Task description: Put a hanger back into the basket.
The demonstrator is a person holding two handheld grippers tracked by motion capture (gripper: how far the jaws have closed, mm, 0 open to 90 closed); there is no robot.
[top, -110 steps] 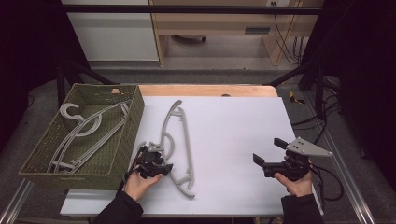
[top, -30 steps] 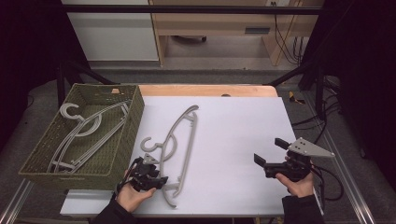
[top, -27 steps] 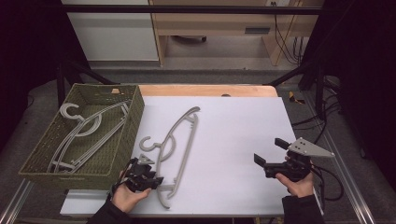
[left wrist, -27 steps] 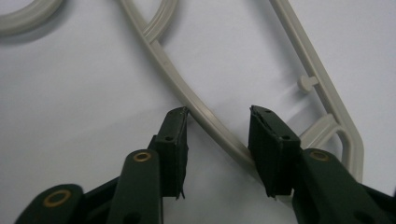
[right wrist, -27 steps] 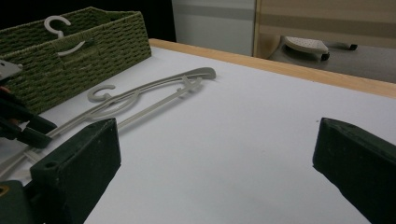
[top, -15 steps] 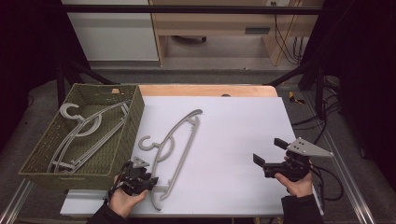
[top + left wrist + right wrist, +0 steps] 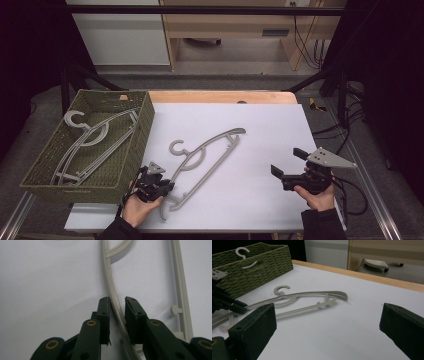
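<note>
Black two-jaw claws in dark-sleeved hands

The left claw (image 7: 117,302) had matte black jaws with brass-ringed pivots and small screw holes; the right claw (image 7: 285,165) carried a grey three-cornered plate, with a black cable trailing toward 4 o'clock.

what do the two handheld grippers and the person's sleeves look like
Both are black two-jaw tools with flat rectangular pads. The left gripper has dark green-black link arms with brass-coloured pivot rivets and a small grey plate on top. The right gripper carries a larger grey three-cornered plate, and a black cable trails from it. The person wears dark sleeves.
</note>
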